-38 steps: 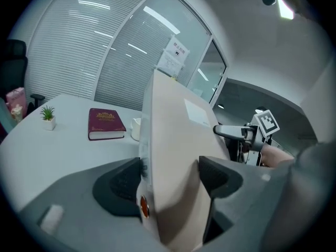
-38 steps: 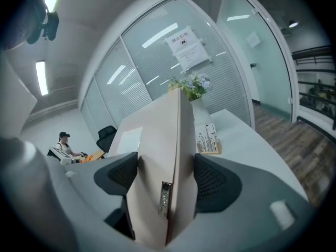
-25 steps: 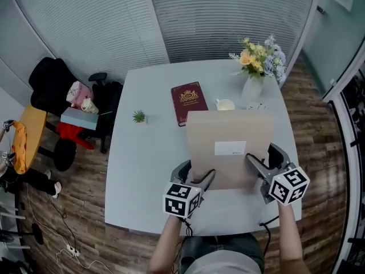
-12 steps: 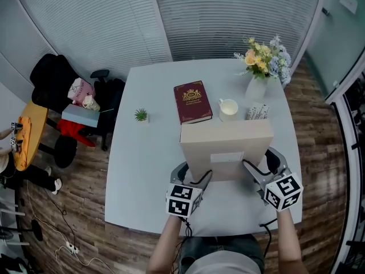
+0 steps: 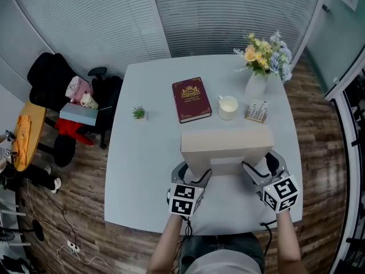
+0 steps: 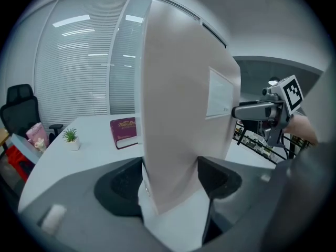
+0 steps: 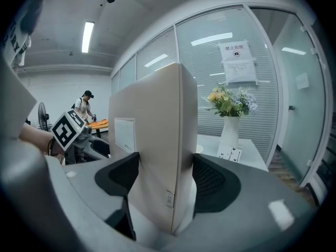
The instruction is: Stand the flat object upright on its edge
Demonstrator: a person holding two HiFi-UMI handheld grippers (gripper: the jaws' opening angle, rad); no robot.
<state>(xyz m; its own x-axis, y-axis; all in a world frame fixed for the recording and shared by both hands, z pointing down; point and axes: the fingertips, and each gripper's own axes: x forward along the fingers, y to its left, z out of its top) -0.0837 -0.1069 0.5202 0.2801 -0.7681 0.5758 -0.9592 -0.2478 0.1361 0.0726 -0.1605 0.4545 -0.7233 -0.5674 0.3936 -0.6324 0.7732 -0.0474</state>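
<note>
Raised box [image 5: 226,144] steeper than a second ago; stood it near-vertical on its long edge by the table's [image 5: 145,158] front edge. Kept left gripper [image 5: 199,180] and right gripper [image 5: 251,170] each clamped on a bottom corner, likely to steady it against toppling.

Pale grey table [image 5: 142,176], rounded corners. On the far half I noted a dark red book [image 5: 191,99] lying flat, a white cup [image 5: 227,107] just beside its right edge, then a small patterned box [image 5: 258,111]. A white vase of flowers [image 5: 255,87] stood behind that box. A tiny potted plant [image 5: 139,115] sat alone at left. The flat beige box [image 5: 226,144] stood upright nearest me; I couldn't see its lower edge.
</note>
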